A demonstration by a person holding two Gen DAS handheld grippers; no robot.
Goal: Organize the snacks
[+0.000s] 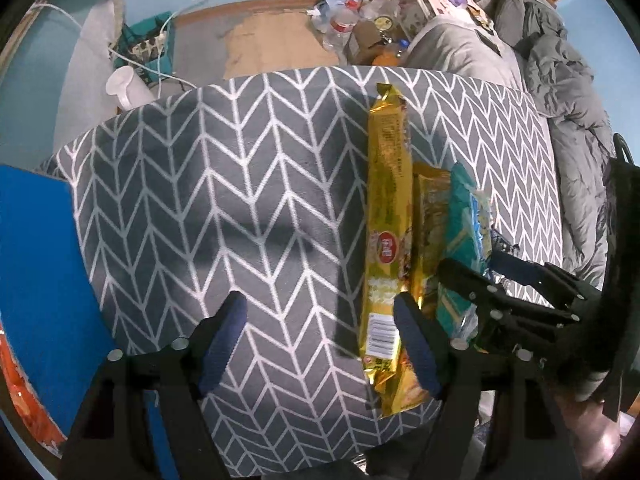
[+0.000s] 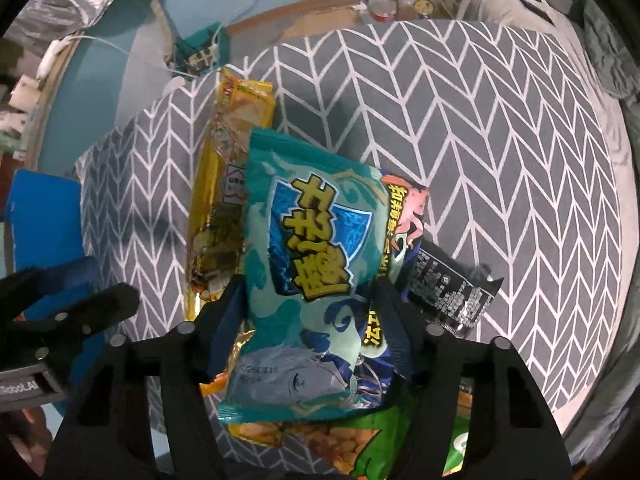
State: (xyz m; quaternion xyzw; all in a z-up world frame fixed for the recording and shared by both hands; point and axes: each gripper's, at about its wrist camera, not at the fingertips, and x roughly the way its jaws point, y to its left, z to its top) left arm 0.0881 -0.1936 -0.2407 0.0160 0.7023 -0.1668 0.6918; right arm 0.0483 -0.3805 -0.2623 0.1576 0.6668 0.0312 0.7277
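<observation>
A teal snack bag (image 2: 312,256) lies between the fingers of my right gripper (image 2: 308,300), which is shut on it; it also shows edge-on in the left wrist view (image 1: 464,224). A long gold cracker pack (image 1: 388,216) lies beside it on the grey chevron cushion (image 1: 208,200), and shows in the right wrist view (image 2: 224,184). A second gold pack (image 1: 430,216) lies between them. A black-backed packet (image 2: 452,284) and a green snack bag (image 2: 360,452) lie under the teal bag. My left gripper (image 1: 320,316) is open and empty over the cushion, left of the gold pack.
A blue box (image 1: 36,264) stands at the cushion's left edge. Beyond the far edge are the floor with a white jug (image 1: 128,88), a power strip with cables (image 1: 148,46), bottles (image 1: 340,28), and a grey-quilted bed (image 1: 560,80) at right.
</observation>
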